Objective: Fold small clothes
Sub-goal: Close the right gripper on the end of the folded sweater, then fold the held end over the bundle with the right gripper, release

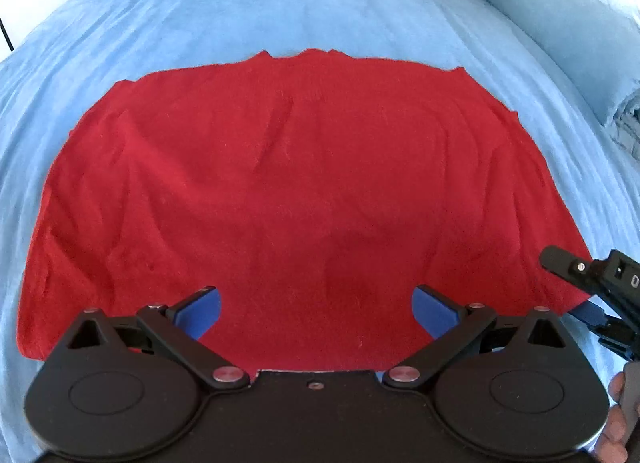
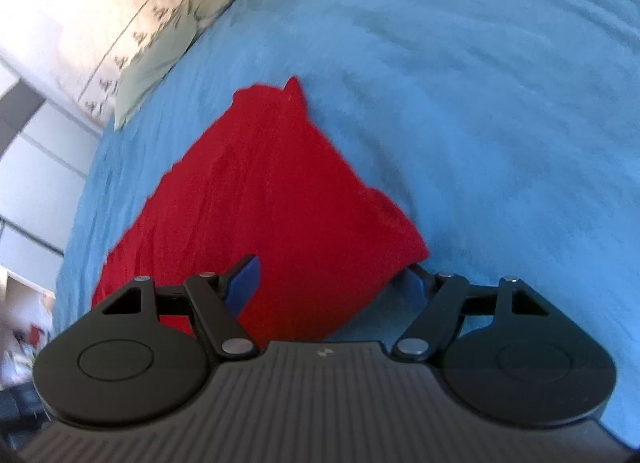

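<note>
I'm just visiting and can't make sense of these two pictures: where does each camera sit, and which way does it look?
Left wrist: rides the left tongs, looking down onto the red garment on the blue bedcover; the right tongs and a hand show at the edge.
Right wrist: rides the right tongs, jaws astride the garment's near corner.
Shared: garment, bedcover, pillow.

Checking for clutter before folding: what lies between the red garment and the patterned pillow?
Only bare blue bedsheet separates the red garment from the patterned pillow, in the right wrist view.
</note>
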A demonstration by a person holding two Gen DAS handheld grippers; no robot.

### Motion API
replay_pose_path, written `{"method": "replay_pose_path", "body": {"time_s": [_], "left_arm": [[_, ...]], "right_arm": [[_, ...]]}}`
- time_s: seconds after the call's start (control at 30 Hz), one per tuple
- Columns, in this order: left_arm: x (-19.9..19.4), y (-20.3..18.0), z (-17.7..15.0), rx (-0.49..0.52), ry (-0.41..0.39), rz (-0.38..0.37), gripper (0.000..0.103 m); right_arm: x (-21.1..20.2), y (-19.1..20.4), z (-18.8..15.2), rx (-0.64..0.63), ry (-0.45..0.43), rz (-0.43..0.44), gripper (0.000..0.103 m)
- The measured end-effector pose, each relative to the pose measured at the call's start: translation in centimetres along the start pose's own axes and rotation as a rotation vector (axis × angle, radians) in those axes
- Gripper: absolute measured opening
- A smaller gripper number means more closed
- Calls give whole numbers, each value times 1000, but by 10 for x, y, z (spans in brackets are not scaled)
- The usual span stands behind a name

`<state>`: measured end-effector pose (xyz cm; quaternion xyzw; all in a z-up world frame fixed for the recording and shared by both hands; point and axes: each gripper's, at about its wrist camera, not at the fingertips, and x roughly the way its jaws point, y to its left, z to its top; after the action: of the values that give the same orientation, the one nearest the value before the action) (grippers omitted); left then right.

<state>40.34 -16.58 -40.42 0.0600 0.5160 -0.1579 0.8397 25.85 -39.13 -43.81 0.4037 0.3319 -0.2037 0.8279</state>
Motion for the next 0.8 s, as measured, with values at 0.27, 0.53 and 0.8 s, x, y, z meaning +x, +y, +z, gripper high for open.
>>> {"method": "replay_pose_path", "body": {"time_s": [0.27, 0.53, 0.8], "left_arm": [[-8, 8, 10, -6, -7, 26, 103], [5, 26, 33, 10, -67, 111, 103], [33, 57, 46, -43, -23, 90, 103]], "right_arm": [[9, -15, 15, 93, -22, 4, 68], [10, 3, 9, 44, -7, 7, 56], [-2, 36, 6, -23, -33, 27, 26]]}}
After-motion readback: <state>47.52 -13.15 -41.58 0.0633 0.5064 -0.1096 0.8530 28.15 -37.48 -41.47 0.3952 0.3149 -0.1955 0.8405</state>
